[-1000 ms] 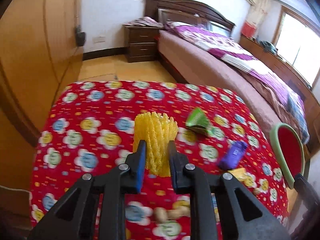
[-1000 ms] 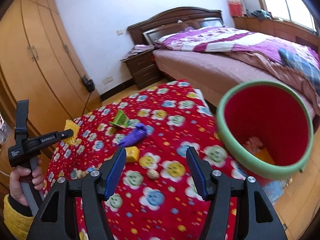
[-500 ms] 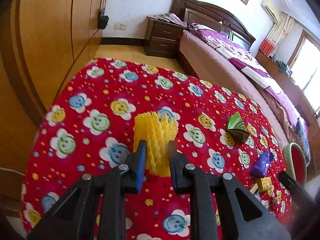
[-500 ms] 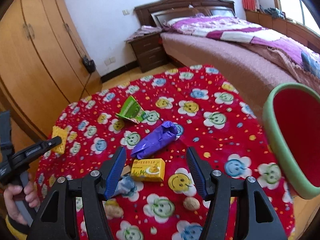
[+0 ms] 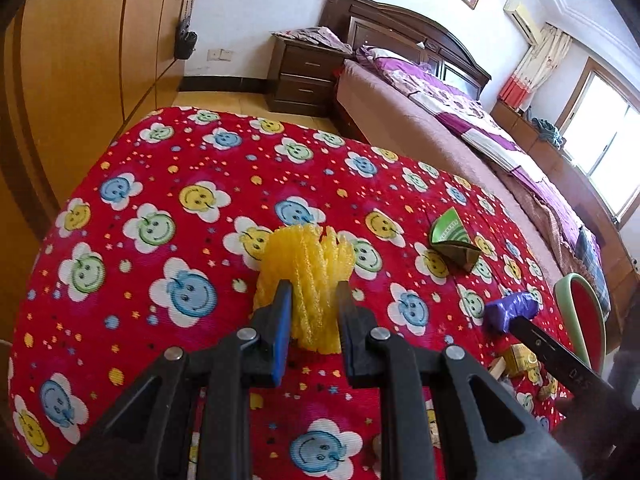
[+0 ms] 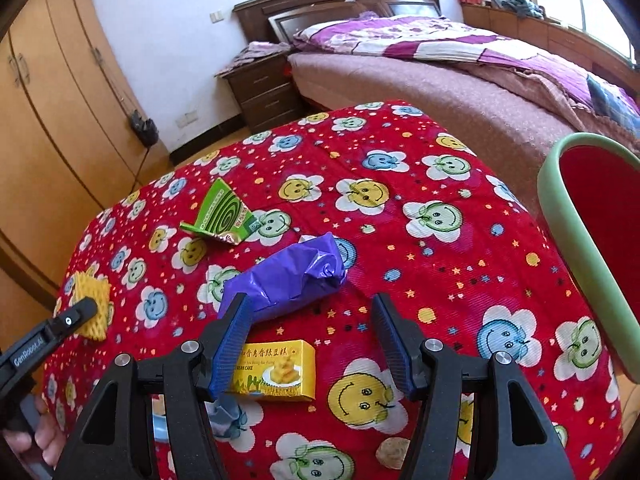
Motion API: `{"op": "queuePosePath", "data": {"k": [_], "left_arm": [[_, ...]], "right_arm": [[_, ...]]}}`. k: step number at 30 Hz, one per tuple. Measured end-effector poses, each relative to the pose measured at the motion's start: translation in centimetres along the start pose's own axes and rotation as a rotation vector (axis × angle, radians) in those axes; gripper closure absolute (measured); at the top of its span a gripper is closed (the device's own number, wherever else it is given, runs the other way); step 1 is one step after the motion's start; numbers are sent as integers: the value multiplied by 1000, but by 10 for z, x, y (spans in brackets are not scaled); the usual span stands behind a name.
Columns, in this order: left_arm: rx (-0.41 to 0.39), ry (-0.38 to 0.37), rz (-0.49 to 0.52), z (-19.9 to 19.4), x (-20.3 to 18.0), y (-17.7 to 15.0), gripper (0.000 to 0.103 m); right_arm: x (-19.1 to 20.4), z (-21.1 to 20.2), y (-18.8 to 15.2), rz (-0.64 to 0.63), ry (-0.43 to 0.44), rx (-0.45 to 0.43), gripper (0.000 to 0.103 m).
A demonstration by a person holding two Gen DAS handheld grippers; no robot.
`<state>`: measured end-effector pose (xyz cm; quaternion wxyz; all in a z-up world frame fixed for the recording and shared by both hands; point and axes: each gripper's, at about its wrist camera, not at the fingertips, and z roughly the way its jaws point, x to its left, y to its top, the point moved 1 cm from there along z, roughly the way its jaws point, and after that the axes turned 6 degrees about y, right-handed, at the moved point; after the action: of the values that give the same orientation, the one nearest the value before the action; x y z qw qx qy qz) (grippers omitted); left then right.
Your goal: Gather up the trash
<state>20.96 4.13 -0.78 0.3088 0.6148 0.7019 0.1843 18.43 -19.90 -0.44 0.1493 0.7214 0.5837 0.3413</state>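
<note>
My left gripper (image 5: 314, 312) is shut on a yellow foam net (image 5: 310, 264), held just over the red flowered tablecloth (image 5: 168, 184); in the right wrist view the net (image 6: 90, 306) shows at the far left. My right gripper (image 6: 314, 332) is open above the cloth. A crumpled purple wrapper (image 6: 288, 280) lies just beyond its left finger, and a small yellow box (image 6: 276, 370) lies under that finger. A green packet (image 6: 220, 216) lies further back. The red bin with a green rim (image 6: 576, 232) stands off the table's right side.
A grey-blue crumpled scrap (image 6: 228, 412) and a brown nut-like lump (image 6: 394, 454) lie near the table's front edge. A bed (image 6: 460, 92) stands behind the table, a nightstand (image 6: 264, 88) by the wall, and wooden wardrobes (image 6: 52, 128) on the left.
My right gripper swung left and down, away from the bin to just over the purple wrapper and yellow box. My left gripper sank toward the cloth with the net still in it.
</note>
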Motion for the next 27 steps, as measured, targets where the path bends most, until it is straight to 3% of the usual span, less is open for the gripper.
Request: {"op": "queuePosePath", "data": {"k": [2, 6, 12, 16, 27], "left_arm": [[-5, 0, 6, 0, -2, -1, 82], [-9, -9, 3, -1, -2, -1, 82], [-14, -20, 8, -3, -4, -2, 82], [-14, -22, 9, -3, -5, -2, 82], [-24, -29, 25, -14, -12, -3, 82]], "right_arm": [[2, 0, -2, -3, -15, -12, 42], [2, 1, -2, -1, -23, -10, 69], [-10, 3, 1, 42, -12, -8, 93], [-17, 2, 1, 69, -5, -9, 101], [-27, -41, 3, 93, 49, -111, 102]]}}
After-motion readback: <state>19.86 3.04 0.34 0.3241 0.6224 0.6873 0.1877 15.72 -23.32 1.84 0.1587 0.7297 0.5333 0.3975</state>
